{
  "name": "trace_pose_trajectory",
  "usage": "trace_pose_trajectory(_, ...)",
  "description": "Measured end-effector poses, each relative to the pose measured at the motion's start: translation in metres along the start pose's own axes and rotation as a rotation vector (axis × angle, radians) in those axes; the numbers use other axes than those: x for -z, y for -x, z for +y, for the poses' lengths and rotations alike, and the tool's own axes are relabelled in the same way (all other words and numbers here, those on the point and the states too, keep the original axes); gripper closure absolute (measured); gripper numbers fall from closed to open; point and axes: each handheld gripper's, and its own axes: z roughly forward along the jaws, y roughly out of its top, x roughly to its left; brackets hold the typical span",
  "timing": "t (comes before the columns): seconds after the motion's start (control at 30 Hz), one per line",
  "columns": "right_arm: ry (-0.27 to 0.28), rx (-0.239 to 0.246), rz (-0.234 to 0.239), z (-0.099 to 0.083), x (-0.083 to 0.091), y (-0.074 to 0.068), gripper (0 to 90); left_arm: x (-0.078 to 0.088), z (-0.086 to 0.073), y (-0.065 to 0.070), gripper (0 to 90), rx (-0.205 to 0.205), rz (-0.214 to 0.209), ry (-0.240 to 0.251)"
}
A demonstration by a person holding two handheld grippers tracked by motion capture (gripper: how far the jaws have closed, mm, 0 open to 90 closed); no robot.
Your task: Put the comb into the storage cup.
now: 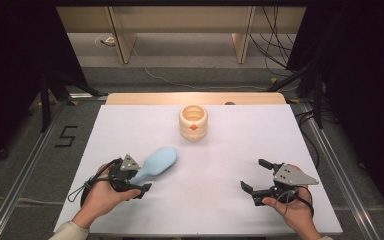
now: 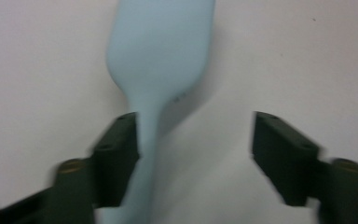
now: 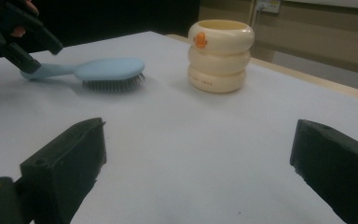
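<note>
Pale blue plastic hairbrush (image 1: pixel 155 164) lies bristles-down on the white table (image 1: pixel 215 150), near-left area. Long axis runs diagonally: head points away toward table centre, handle points back into the left gripper (image 1: pixel 132 181). Left hand is clearly the nearer one; right gripper (image 1: pixel 260 176) sits well apart on the near-right side.

Left gripper: jaws spread wide, straddling the brush handle. In the left gripper view the handle (image 2: pixel 144 140) lies against the inner face of one jaw, with open table between it and the other jaw. Not pinched; contact on one side only, as far as the blur allows.

Right gripper: jaws spread wide, nothing between them, hovering low over bare table.

Cream ribbed ceramic cup with an orange mark (image 1: pixel 193 121) stands upright toward the far middle of the table, apart from the brush.

Judgement: a grasp on the handle looks imminent; closing would need the handle centred first
</note>
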Motion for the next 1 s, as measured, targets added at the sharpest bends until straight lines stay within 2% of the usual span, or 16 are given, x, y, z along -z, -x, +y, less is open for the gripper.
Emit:
trace_pose_trajectory(0.03,-0.001,0.001,0.000,0.000,0.000,0.000,4.5,0.000,0.001,-0.002,16.1,-0.024,0.011,-0.009)
trace_pose_trajectory(0.07,-0.005,0.000,-0.002,0.000,0.000,0.000,4.5,0.000,0.003,-0.005,14.7,-0.042,0.019,-0.020)
trace_pose_trajectory(0.13,-0.003,-0.001,-0.002,0.000,0.000,0.000,4.5,-0.001,0.005,-0.010,13.8,-0.039,0.021,-0.019)
trace_pose_trajectory(0.23,-0.005,-0.003,-0.005,0.000,0.000,0.001,4.5,-0.004,0.010,-0.016,9.5,-0.062,-0.006,-0.043)
trace_pose_trajectory(0.33,-0.003,-0.007,-0.006,0.000,0.000,0.001,4.6,-0.010,0.014,-0.020,6.7,-0.115,-0.045,-0.110)
trace_pose_trajectory(0.43,-0.003,-0.006,-0.007,0.000,0.000,0.001,4.6,-0.016,0.018,-0.023,5.7,-0.118,-0.061,-0.148)
trace_pose_trajectory(0.67,-0.003,-0.008,-0.005,0.000,0.000,0.001,4.6,-0.032,0.022,-0.030,8.5,-0.134,-0.060,-0.273)
trace_pose_trajectory(0.93,-0.004,-0.007,-0.005,0.000,0.000,0.001,4.6,-0.043,0.026,-0.035,15.1,-0.126,-0.095,-0.376)
trace_pose_trajectory(1.0,-0.006,-0.006,-0.005,0.000,0.000,0.001,4.6,-0.045,0.028,-0.034,15.4,-0.134,-0.097,-0.386)
